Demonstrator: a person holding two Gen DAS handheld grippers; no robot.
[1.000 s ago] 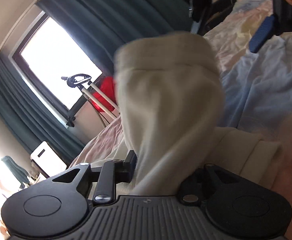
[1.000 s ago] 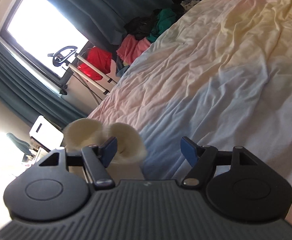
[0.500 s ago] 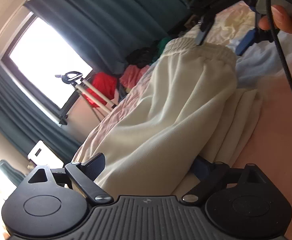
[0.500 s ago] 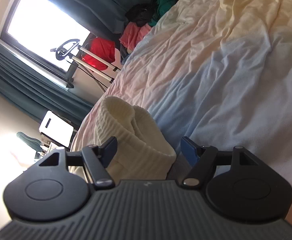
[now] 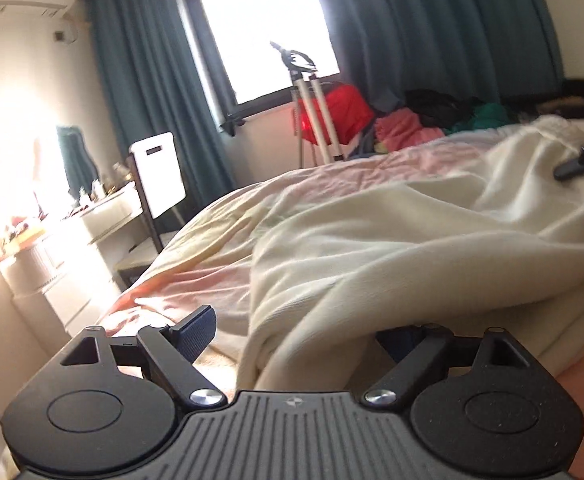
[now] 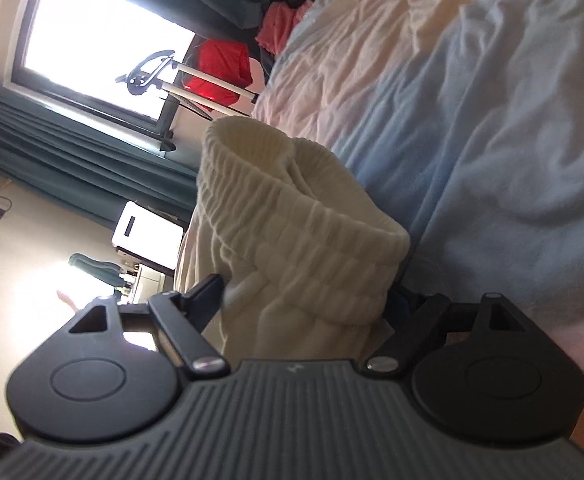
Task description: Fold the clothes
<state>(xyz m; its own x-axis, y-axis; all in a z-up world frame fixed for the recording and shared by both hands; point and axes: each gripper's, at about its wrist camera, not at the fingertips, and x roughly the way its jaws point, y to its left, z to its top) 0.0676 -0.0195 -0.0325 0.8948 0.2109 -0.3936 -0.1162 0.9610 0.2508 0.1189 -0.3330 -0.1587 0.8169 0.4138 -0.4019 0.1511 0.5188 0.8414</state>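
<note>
Both pairs of fingers stand wide. On the left gripper (image 5: 292, 336) the jaws are closing a little; the left finger (image 5: 193, 334) is free over the bed sheet (image 5: 195, 280), and the right one is mostly hidden under a fold of the cream trousers (image 5: 392, 248), so I cannot tell if it touches the cloth. The trousers lie spread on the bed, going away toward the right gripper, whose dark finger shows at the far right edge.

On the right gripper (image 6: 308, 300) the jaws are opening. The ribbed waistband (image 6: 292, 208) of the trousers stands bunched between them; the left finger (image 6: 207, 296) is just beside the cloth and the right finger is covered by it.

Behind the bed are teal curtains (image 5: 151, 100), a bright window (image 5: 259, 24), a tripod (image 5: 312, 100) and a pile of clothes (image 5: 404, 124).
</note>
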